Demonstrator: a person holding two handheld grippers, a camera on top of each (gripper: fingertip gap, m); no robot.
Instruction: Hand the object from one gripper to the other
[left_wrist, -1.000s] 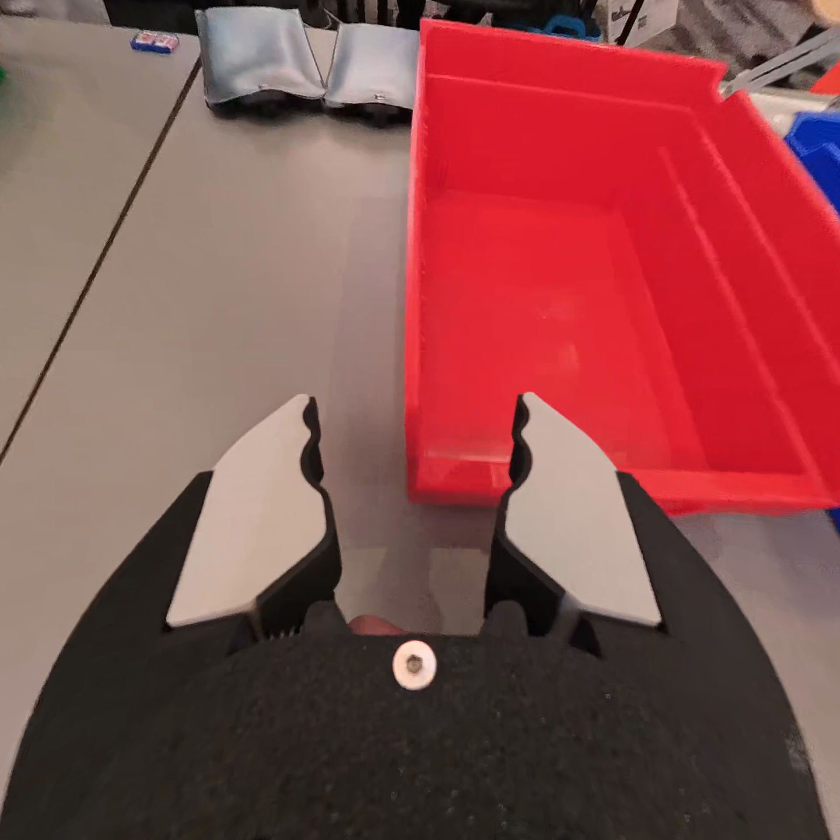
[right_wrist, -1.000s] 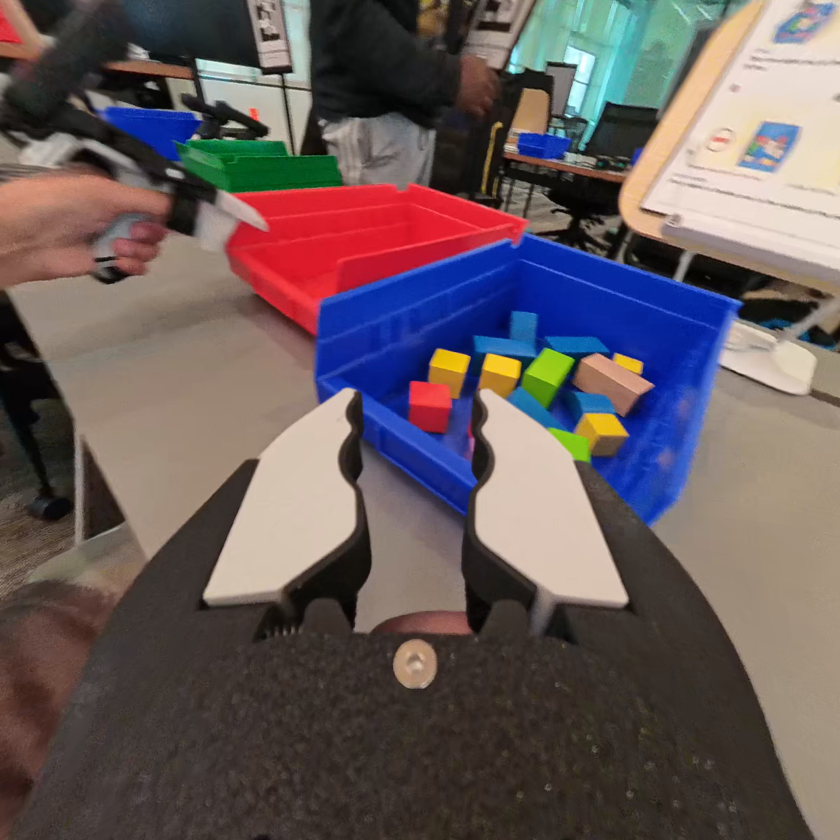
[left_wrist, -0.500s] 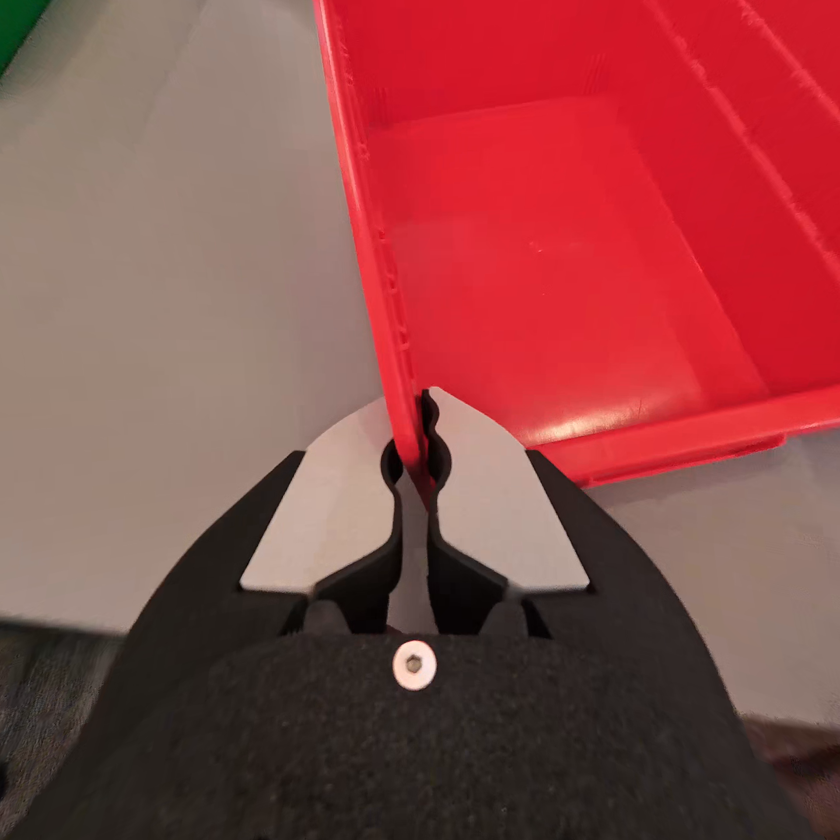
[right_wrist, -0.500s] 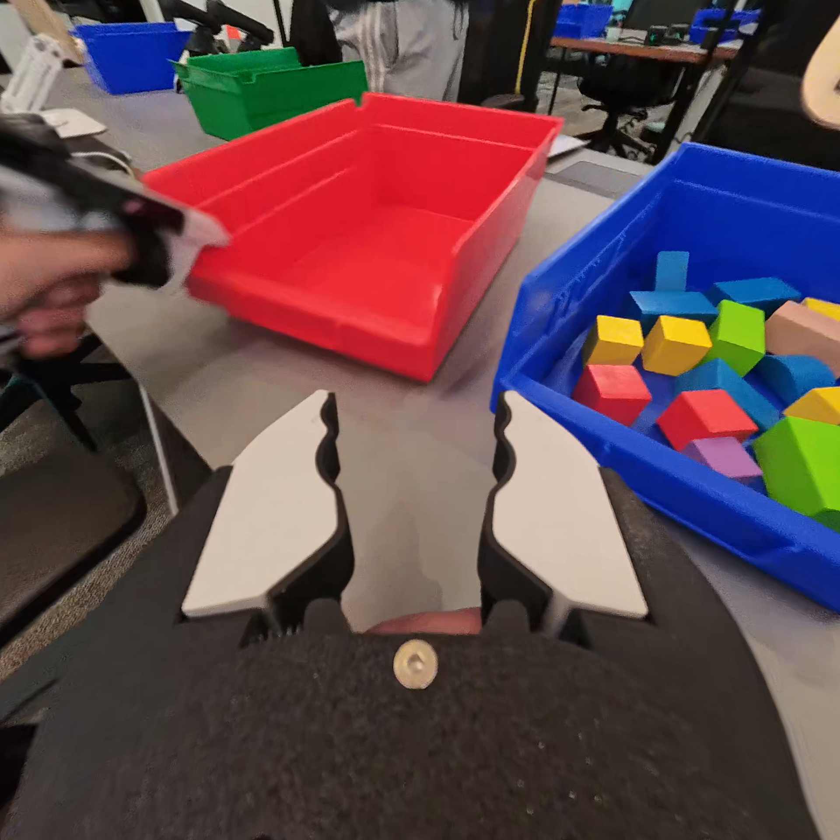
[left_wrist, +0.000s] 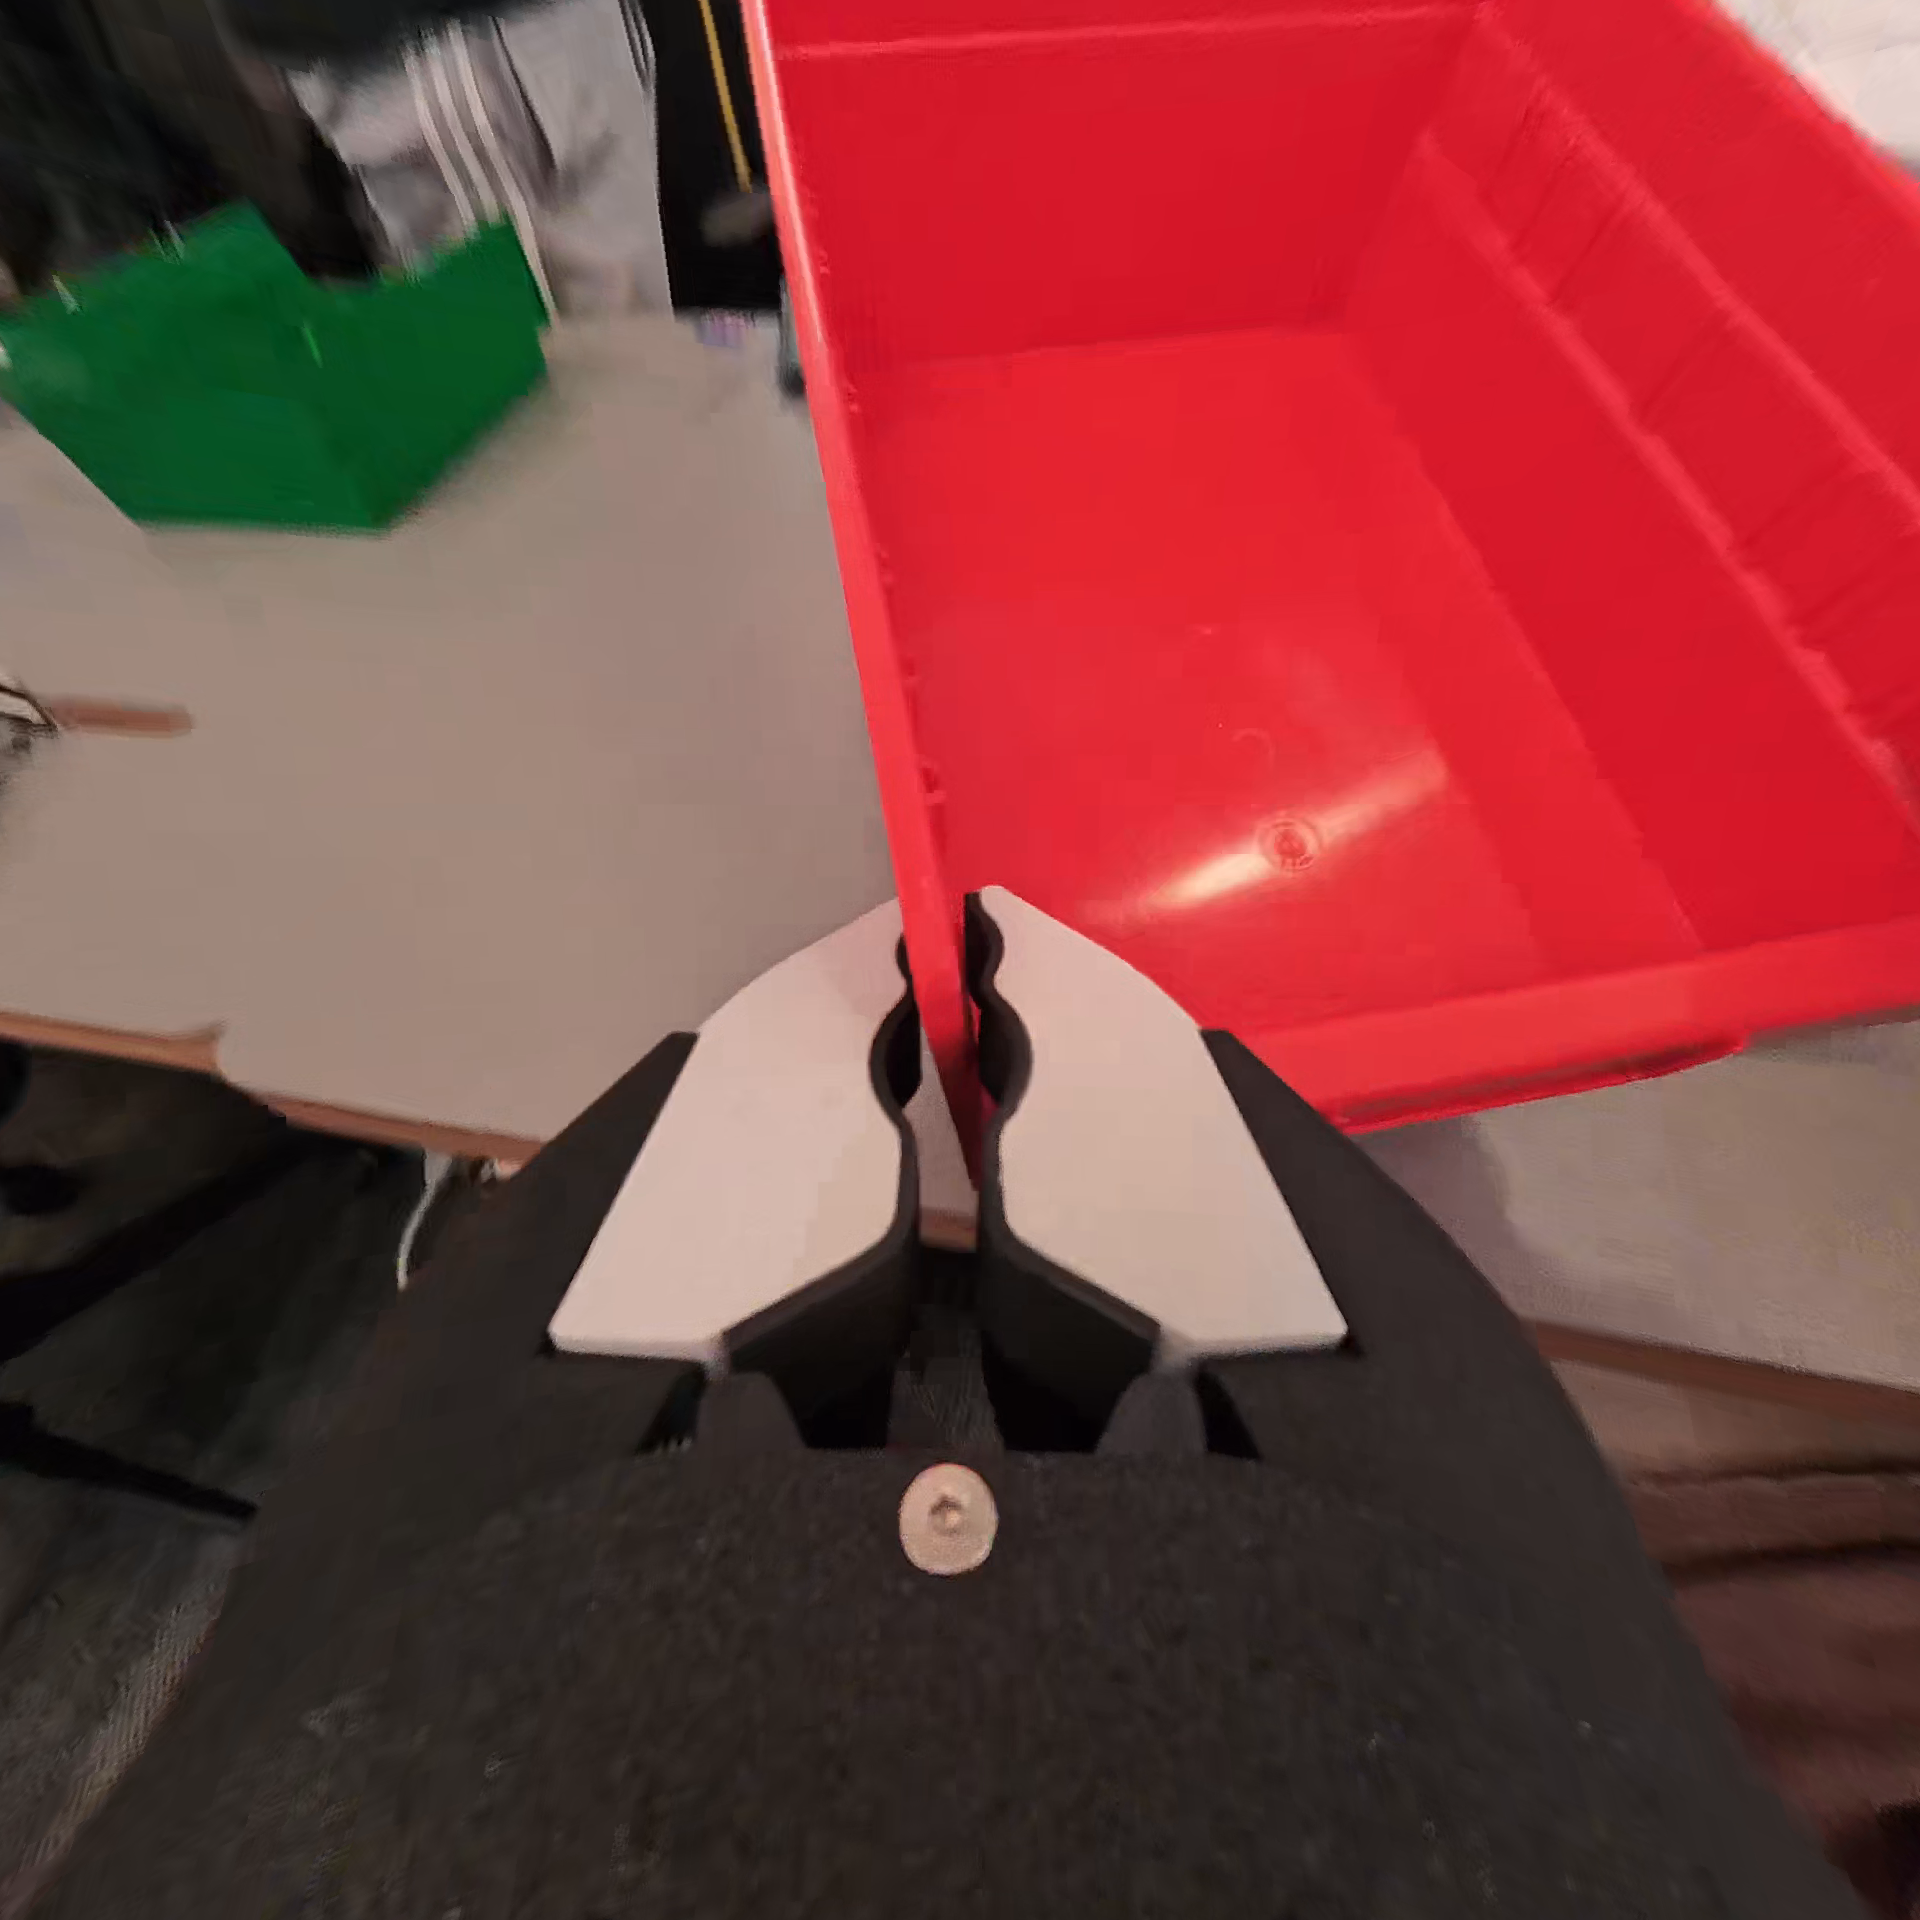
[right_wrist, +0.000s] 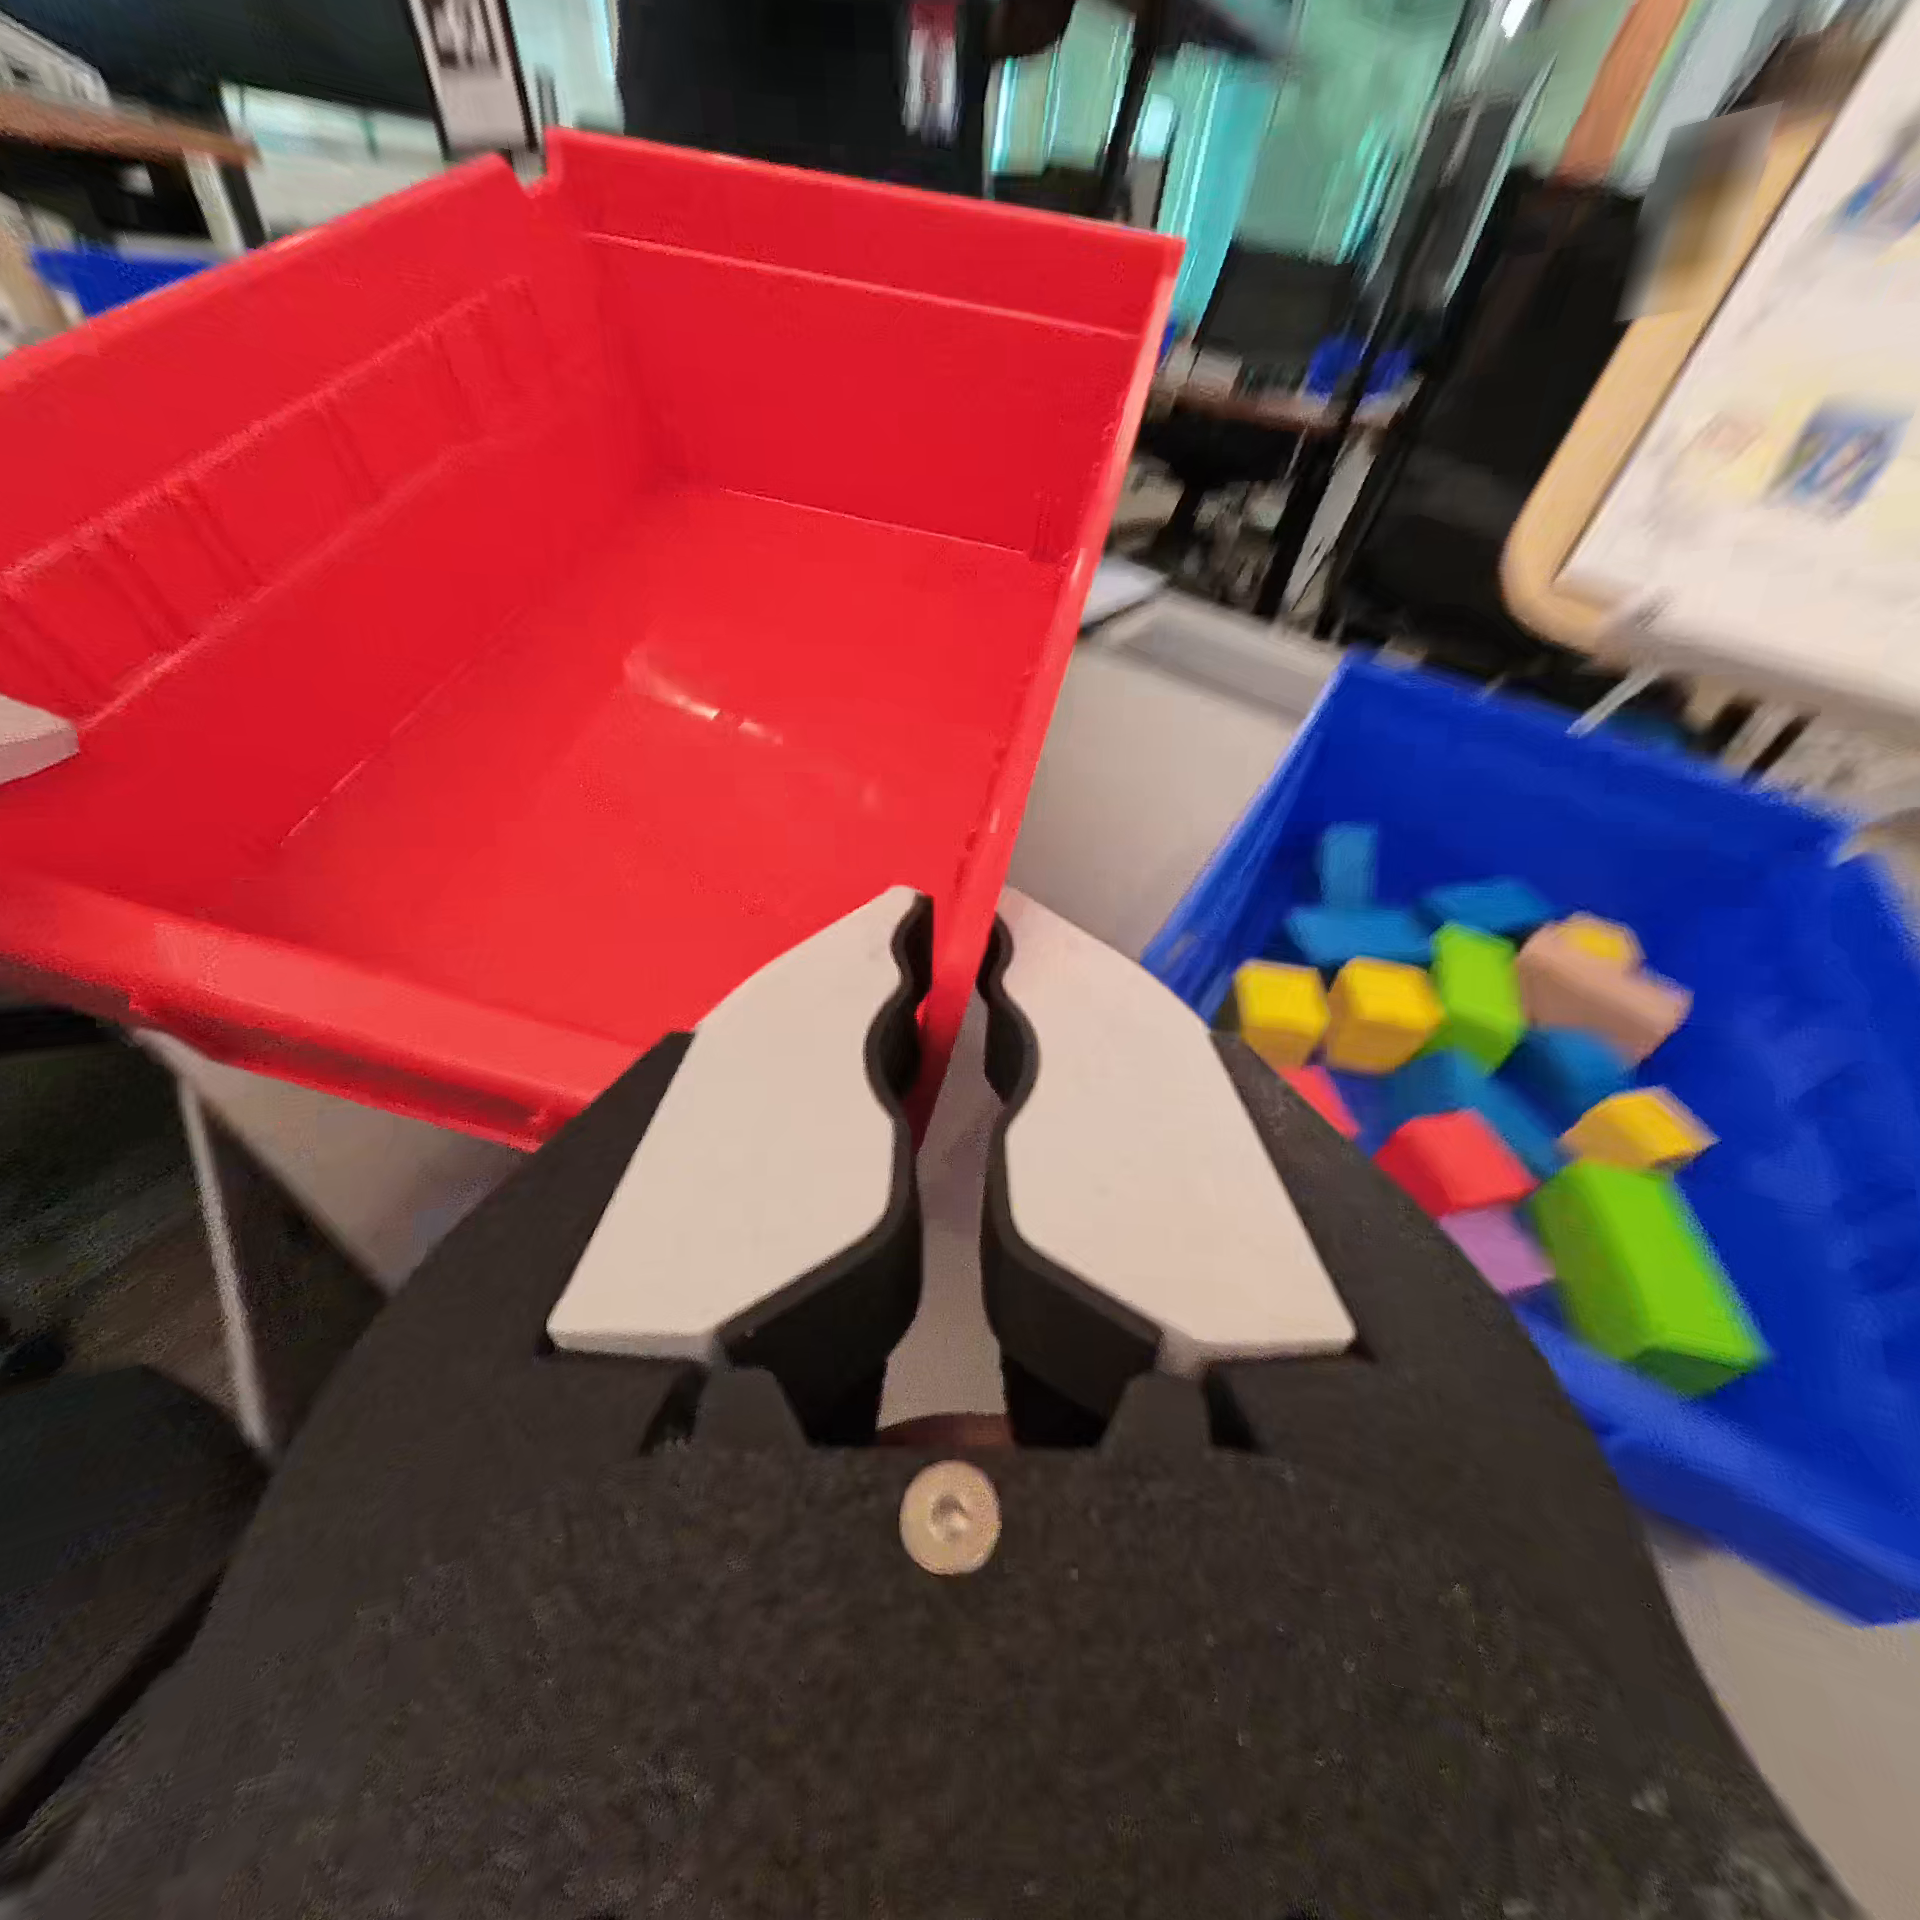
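Gripping red bin (left_wrist: 1195, 644), both grippers.

Your right gripper (right_wrist: 951, 956), which was open over the table half a second ago, has now closed on the right side wall of the red bin (right_wrist: 727, 644), its tips at 12 o'clock in the right wrist view. A second ago your left gripper (left_wrist: 940, 935) was open too; it closed on the left wall and stays clamped there. The bin has tipped up off the grey table (left_wrist: 468, 779), and the green bin (left_wrist: 270, 405) has come into view at 10 o'clock.
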